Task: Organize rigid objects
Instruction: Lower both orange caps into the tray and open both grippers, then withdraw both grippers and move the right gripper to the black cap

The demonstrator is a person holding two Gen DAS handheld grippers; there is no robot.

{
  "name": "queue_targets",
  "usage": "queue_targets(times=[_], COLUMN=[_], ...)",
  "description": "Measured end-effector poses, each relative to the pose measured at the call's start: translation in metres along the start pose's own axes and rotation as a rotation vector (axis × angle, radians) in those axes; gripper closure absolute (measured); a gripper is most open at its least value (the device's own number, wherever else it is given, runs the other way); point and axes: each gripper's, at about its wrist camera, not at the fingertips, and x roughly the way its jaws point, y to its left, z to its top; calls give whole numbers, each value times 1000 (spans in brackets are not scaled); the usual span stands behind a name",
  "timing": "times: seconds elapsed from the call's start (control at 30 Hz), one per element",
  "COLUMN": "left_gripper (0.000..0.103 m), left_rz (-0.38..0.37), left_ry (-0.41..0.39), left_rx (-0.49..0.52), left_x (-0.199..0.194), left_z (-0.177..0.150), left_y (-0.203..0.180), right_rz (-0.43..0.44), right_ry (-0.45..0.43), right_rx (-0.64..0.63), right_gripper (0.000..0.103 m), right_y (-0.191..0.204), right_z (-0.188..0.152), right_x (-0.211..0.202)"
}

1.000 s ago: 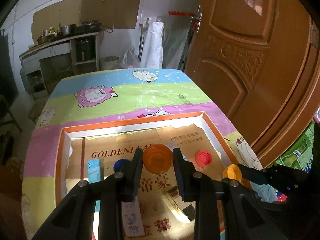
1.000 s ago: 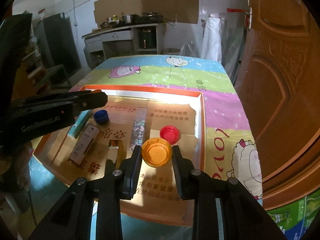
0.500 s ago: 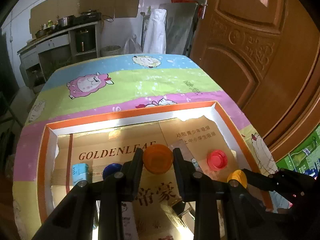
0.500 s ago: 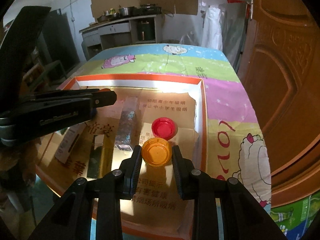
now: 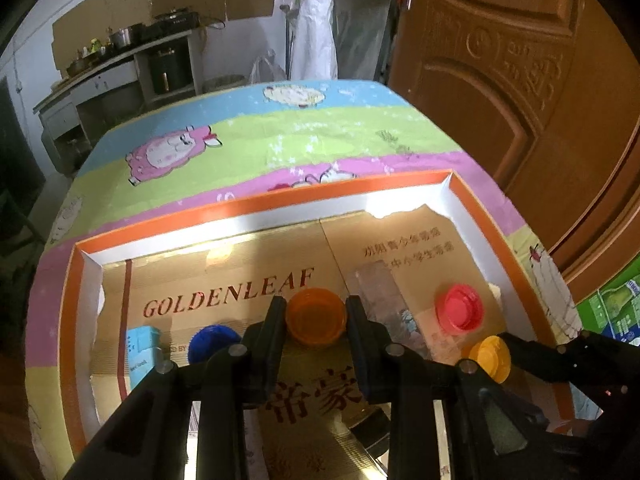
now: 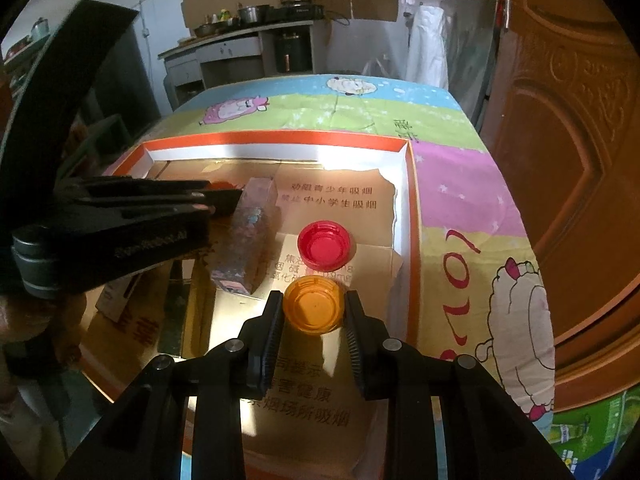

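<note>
Left wrist view: a table w/ a bright sheep cloth is sitting by a big brown door. A kitchen counter w/ pots is standing at the back. An orange-rimmed tray is lying on the cloth, lined w/ gold card reading "GOLDENLEAF". The left gripper is squeezing an orange cap over the tray. A blue cap, blue box and red cap are resting inside.

Right wrist view: same room. The right gripper is pinching a yellow cap just beside the red cap. A clear box is lying nearby. Chinese writing is showing on the card.
</note>
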Motion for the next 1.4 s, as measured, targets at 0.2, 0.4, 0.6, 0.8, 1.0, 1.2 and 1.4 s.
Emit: queue_targets(times=[0.2,0.4,0.6,0.8,1.0,1.2,1.4], left_gripper=[72,63,57,56,56,56,56], left_rz=[-8,-18,-23,-41,-60,-58,-60], left_ry=[4,-4,-11,-40,-85,-109,-120], left_rx=[-6,-20,-35,-52,-74,-92,-108], left_x=[2,1,-2,-10,-25,-41,-58], left_z=[0,0,-1,-3,-6,-11,-22], left_y=[1,3,6,9,12,17,21], right_rz=[-3,-4,-6,-7,-3,0,0], right_ry=[2,-1,-4,-10,-22,-26,-39], right_rx=[-12,-15,-21,-18,2,9,4], right_gripper=[72,72,62,57,57,57,57], right_y=[3,4,6,7,5,9,15], right_z=[0,-1,-1,0,-1,-3,-6], right_x=[3,3,2,0,-7,-15,-27])
